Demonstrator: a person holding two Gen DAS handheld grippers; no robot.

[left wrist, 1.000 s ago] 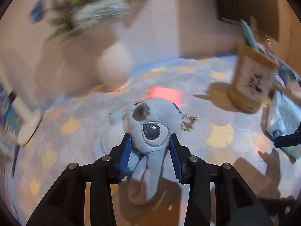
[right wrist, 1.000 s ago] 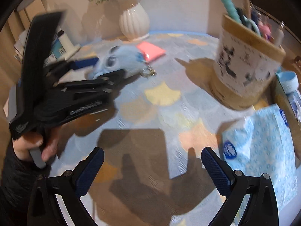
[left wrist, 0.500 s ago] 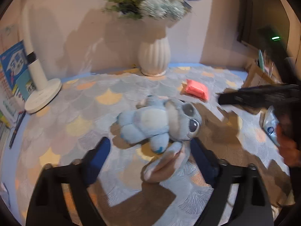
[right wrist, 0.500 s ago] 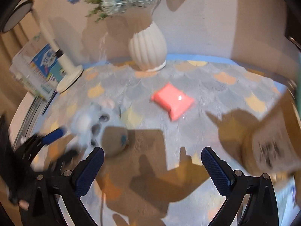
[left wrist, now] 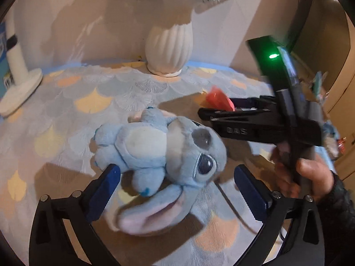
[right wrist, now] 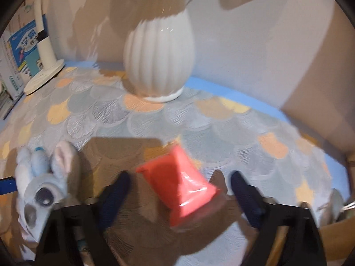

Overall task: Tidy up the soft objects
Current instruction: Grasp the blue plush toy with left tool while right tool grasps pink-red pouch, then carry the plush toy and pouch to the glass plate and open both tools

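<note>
A blue plush toy (left wrist: 164,153) with a big eye and long pink-lined ears lies on its side on the patterned mat (left wrist: 93,102). My left gripper (left wrist: 177,184) is open, and the plush lies loose between its blue pads. The plush also shows at the left edge of the right wrist view (right wrist: 42,184). A soft red packet (right wrist: 179,184) lies on the mat between the open fingers of my right gripper (right wrist: 179,190). In the left wrist view the right gripper (left wrist: 261,122) is over the red packet (left wrist: 218,99).
A white ribbed vase (right wrist: 158,59) with flowers stands at the back against the wall. A white lamp base (right wrist: 44,75) and books (right wrist: 20,51) are at the left. A brown container edge (right wrist: 337,226) is at the right.
My left gripper opened and let go of the plush, which now lies on its side. My right gripper moved forward and left, so the red packet now sits between its fingers.
</note>
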